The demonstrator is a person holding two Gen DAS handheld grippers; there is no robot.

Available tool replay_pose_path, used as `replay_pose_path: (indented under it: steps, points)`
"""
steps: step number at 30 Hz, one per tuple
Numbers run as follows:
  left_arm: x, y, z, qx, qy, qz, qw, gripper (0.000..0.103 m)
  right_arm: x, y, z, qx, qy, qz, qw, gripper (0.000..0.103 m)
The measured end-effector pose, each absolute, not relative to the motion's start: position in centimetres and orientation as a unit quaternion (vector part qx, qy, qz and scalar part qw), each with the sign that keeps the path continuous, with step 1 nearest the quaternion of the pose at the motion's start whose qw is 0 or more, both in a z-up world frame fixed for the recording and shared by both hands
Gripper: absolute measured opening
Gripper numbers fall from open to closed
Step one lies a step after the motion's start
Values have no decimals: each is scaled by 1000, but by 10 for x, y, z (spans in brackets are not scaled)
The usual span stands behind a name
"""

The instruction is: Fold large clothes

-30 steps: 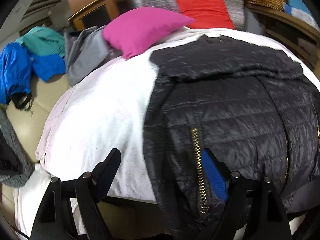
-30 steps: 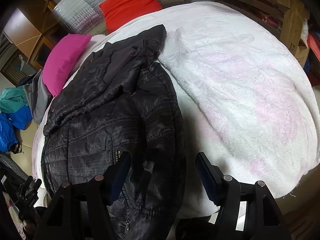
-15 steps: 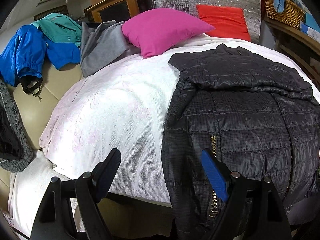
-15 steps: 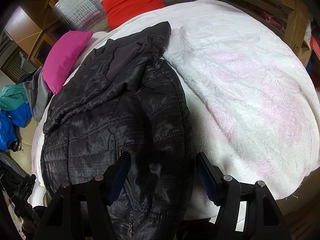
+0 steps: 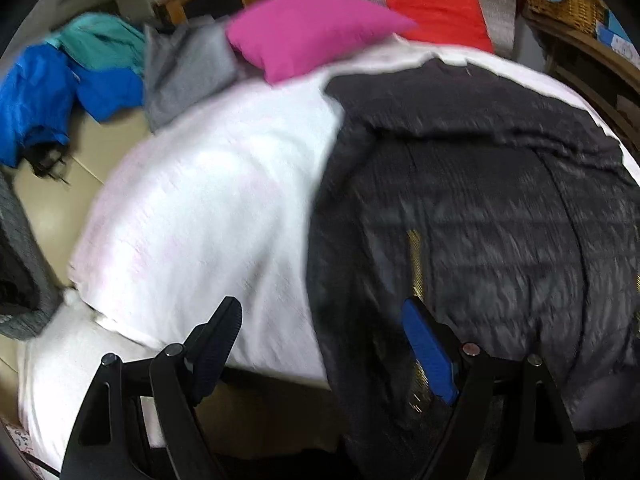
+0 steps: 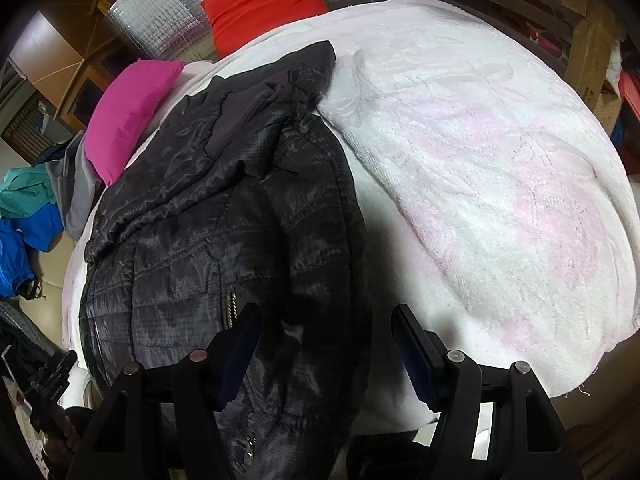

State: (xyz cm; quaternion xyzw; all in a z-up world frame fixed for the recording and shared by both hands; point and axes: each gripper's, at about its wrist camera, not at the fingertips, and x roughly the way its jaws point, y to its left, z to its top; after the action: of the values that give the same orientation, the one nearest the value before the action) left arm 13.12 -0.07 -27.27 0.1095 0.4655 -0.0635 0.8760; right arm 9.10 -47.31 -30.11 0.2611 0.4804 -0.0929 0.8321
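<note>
Both wrist cameras look steeply down from the bed's near edge, close above it. Both views share the black jacket (image 5: 480, 208) (image 6: 224, 240) and pink pillow (image 5: 312, 32) (image 6: 128, 112).

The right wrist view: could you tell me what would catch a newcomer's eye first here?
A black quilted jacket sprawls over the left half of a white blanket, its hem by the open right gripper. Behind it lie a pink cushion and a red cushion, the brightest spots in view.
</note>
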Motion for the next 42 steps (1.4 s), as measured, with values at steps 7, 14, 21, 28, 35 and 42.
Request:
replay_pose_path:
  steps: [7, 14, 21, 28, 35, 42]
  points:
    - [121, -7, -297, 96, 533, -92, 836, 83, 63, -463, -318, 268, 504, -61, 819, 72]
    - [114, -12, -309, 97, 559, -115, 815, 83, 40, -429, -339, 269, 537, -4, 800, 74]
    - [116, -11, -329, 75, 590, -149, 790, 83, 35, -406, -357, 245, 556, -7, 794, 78]
    - [124, 4, -341, 24, 615, -181, 767, 83, 29, -399, -366, 253, 571, 16, 781, 78]
    - [134, 18, -343, -1, 615, -205, 761, 81, 34, -385, -371, 224, 597, 16, 770, 78]
    - [134, -1, -343, 28, 619, -203, 758, 81, 49, -405, -392, 228, 650, 4, 725, 78]
